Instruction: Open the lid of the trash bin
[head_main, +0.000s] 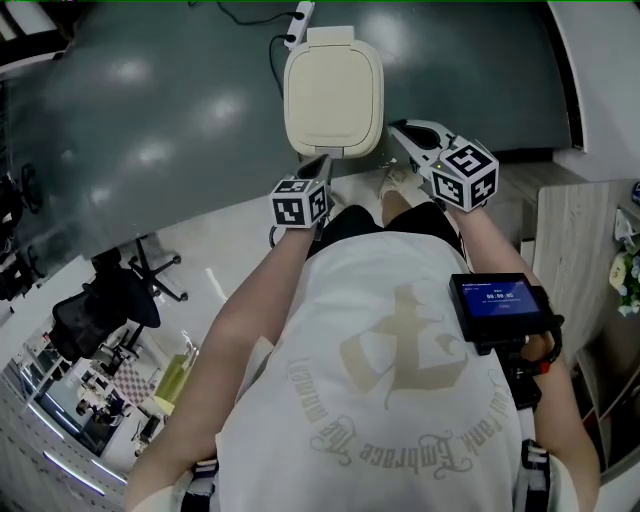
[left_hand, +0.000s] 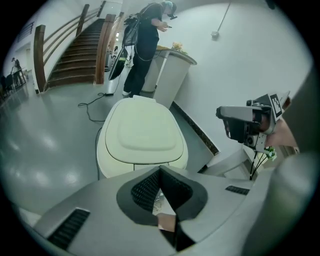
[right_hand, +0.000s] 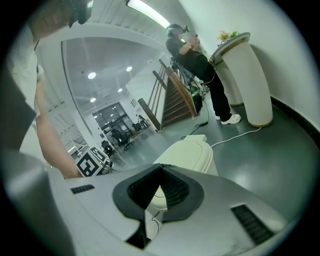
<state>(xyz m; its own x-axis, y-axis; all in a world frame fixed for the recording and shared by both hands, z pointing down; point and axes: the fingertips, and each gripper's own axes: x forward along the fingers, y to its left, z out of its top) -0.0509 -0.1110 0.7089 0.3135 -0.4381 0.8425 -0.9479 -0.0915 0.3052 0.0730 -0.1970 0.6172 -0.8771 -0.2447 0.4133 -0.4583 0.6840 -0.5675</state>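
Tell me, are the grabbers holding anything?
Nothing is held. The left gripper and right gripper are both shut and empty, near the closed cream plastic trash bin.

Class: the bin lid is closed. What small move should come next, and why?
Probably ease the left gripper forward and under the front edge of the lid. The lid lies flat and closed, and that gripper's shut jaws already point at its near rim from close by.

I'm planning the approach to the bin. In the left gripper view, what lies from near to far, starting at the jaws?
left gripper, jaws together → trash bin lid, closed → black cable on the floor → person standing at the white counter
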